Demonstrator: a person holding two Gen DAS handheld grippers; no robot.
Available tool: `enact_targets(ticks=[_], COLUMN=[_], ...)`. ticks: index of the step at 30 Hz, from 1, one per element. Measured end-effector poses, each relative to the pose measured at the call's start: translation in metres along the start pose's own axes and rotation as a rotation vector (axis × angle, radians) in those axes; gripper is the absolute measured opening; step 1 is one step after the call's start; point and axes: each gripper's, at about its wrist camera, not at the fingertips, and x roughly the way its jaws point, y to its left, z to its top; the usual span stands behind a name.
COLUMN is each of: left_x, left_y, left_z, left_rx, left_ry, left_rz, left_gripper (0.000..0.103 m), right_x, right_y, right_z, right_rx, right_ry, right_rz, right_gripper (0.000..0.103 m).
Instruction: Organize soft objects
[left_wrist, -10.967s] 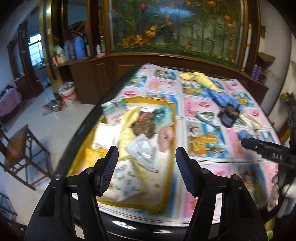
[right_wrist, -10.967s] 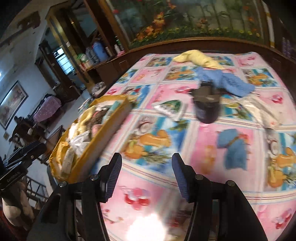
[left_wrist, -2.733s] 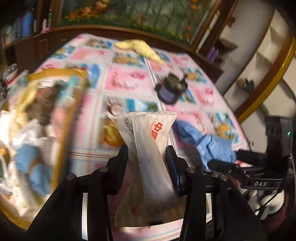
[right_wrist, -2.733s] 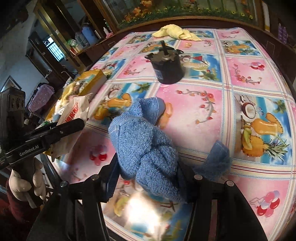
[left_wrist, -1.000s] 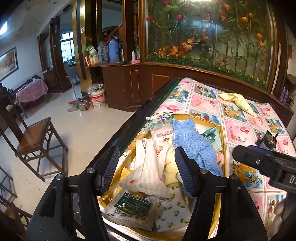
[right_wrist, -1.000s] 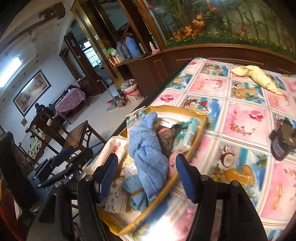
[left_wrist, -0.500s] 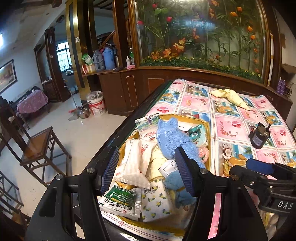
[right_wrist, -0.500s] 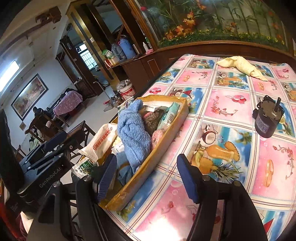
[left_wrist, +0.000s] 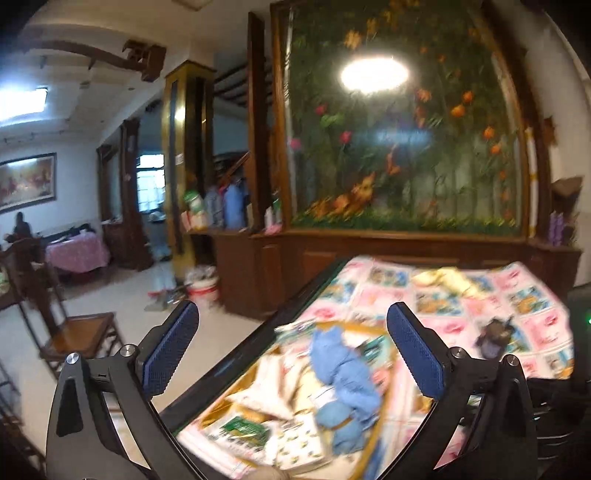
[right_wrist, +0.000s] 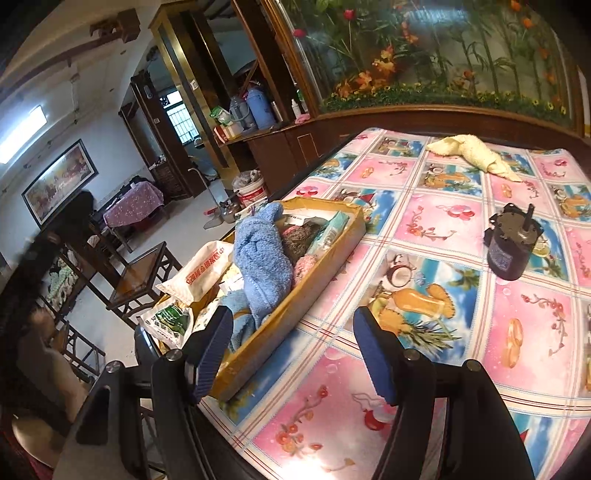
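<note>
A yellow cardboard box (right_wrist: 332, 254) stands at the table's left edge, also in the blurred left wrist view (left_wrist: 380, 328). It holds a blue towel (right_wrist: 262, 258) (left_wrist: 343, 373), a white plastic bag (right_wrist: 205, 267), snack packets (right_wrist: 168, 321) and other soft items. A yellow towel (right_wrist: 476, 153) lies at the far end of the table. My left gripper (left_wrist: 291, 350) is open and empty, raised above the box's near end. My right gripper (right_wrist: 293, 350) is open and empty, just right of the box above the tablecloth.
A dark cylindrical motor (right_wrist: 511, 242) stands on the patterned tablecloth (right_wrist: 443, 221) to the right. A wooden cabinet with a flower-painted glass panel (right_wrist: 443, 48) runs behind the table. A wooden chair (right_wrist: 142, 273) and a white bucket (right_wrist: 253, 194) are on the floor to the left.
Both grippers have drawn back from the box, open and empty. The left camera has tilted upward and shows more of the room; the blue towel and white bag stay in the box.
</note>
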Motion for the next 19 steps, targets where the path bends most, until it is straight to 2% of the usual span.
enact_targets(ticks=[4,7,11,13,16,19], left_x=[0.018,0.029,0.044,0.060,0.089,0.107], left_y=[-0.021,-0.040,-0.080,-0.108,-0.139,-0.167], left_z=[0.006,0.008,0.005,-0.004,-0.023,-0.042], left_rx=[0.057,0.040,0.092,0.144,0.136,0.174], left_ry=[0.070,0.122,0.185,0.280,0.450,0.531], left_rz=[-0.078,-0.152,-0.183,-0.195,-0.265,-0.284], left_gripper=[0.103,0.103,0.103,0.103,0.102,0.102], right_x=[-0.004,-0.010,-0.024,-0.030,-0.039,-0.044], right_y=[-0.009,-0.019,-0.044,-0.060,-0.091,-0.121], right_z=[-0.005,-0.009,-0.011,-0.013,-0.017,-0.020], right_rx=[0.000,0.004,0.048,0.085,0.161,0.215], right_ry=[0.004,0.004,-0.007,-0.008,0.011,0.060], right_rz=[-0.017,-0.053,-0.123,-0.161,-0.233,-0.320], right_gripper=[0.068,0.068,0.068,0.068,0.068,0.068])
